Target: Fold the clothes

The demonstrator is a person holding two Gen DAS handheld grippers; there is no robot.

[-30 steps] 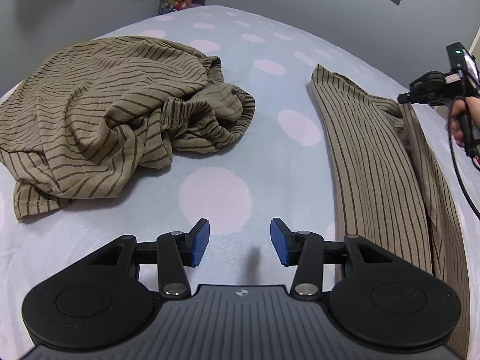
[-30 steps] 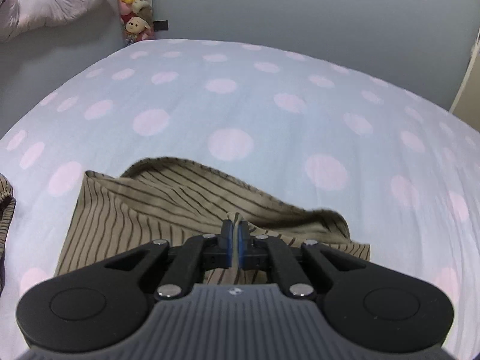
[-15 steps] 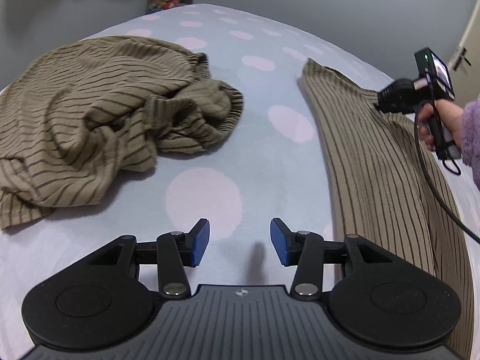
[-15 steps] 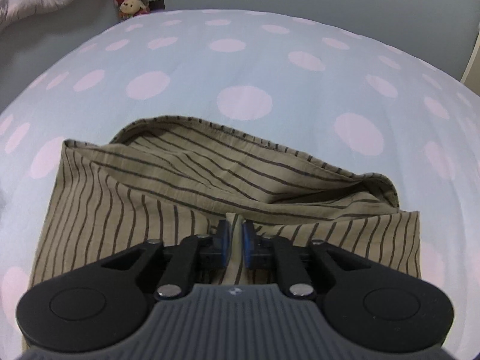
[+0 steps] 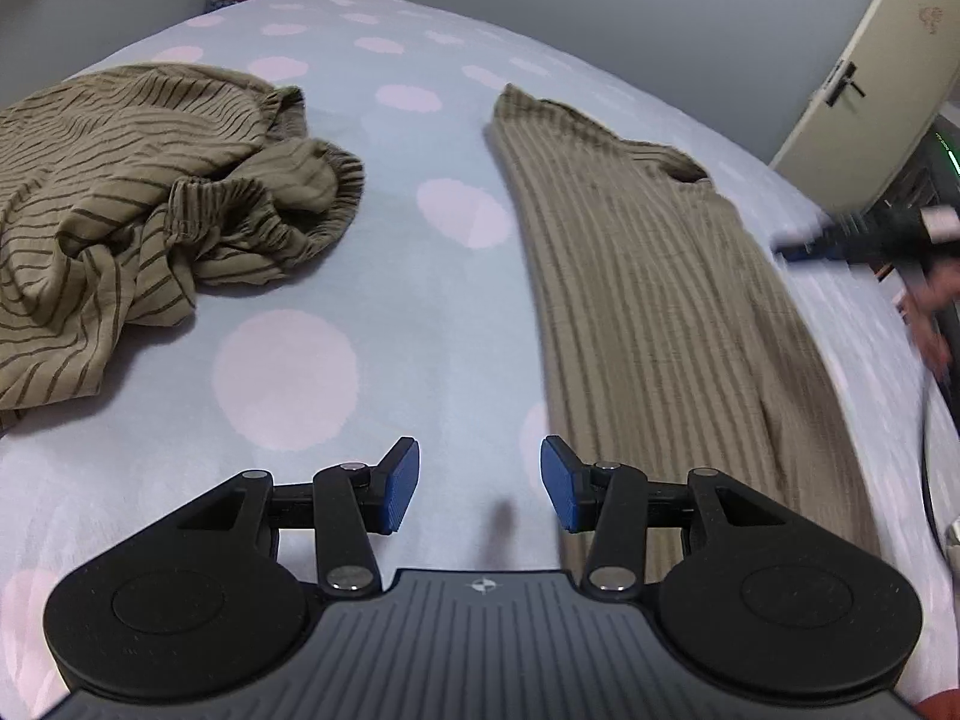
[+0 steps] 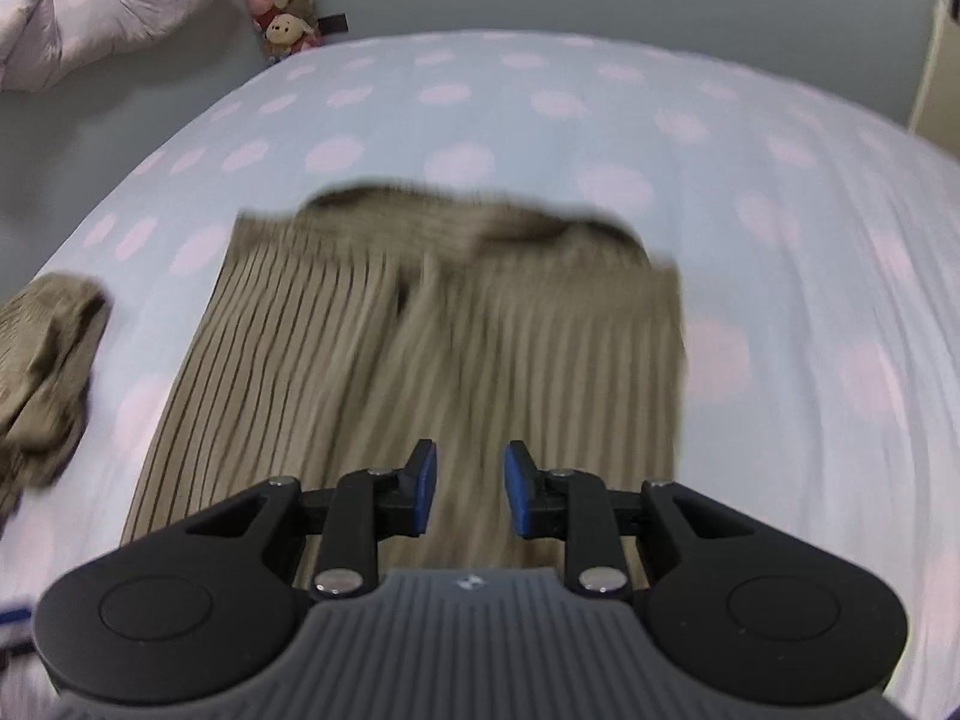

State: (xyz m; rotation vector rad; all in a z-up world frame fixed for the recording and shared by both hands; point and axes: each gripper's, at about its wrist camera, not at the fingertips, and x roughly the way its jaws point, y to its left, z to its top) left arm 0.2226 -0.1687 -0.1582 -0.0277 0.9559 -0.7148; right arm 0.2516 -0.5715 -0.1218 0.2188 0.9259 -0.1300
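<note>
Striped garment laid long on the bed, tongs letting go

Left wrist view: left tongs (image 5: pixel 480 492) stand apart, empty; folded striped garment (image 5: pixel 648 276) lies at 1 o'clock, crumpled striped garment (image 5: pixel 138 204) at 10. Right wrist view: right tongs (image 6: pixel 465 489) are opening, nothing between; smooth the fold flat before regripping, I judge.

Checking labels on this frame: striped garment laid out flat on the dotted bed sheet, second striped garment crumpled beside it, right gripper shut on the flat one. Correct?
One thing is off: the right gripper grips nothing. The right wrist view shows its jaws apart and opening, no cloth pinched, with the flat garment lying below on the bed sheet. The crumpled garment sits beside it, as you said.
</note>
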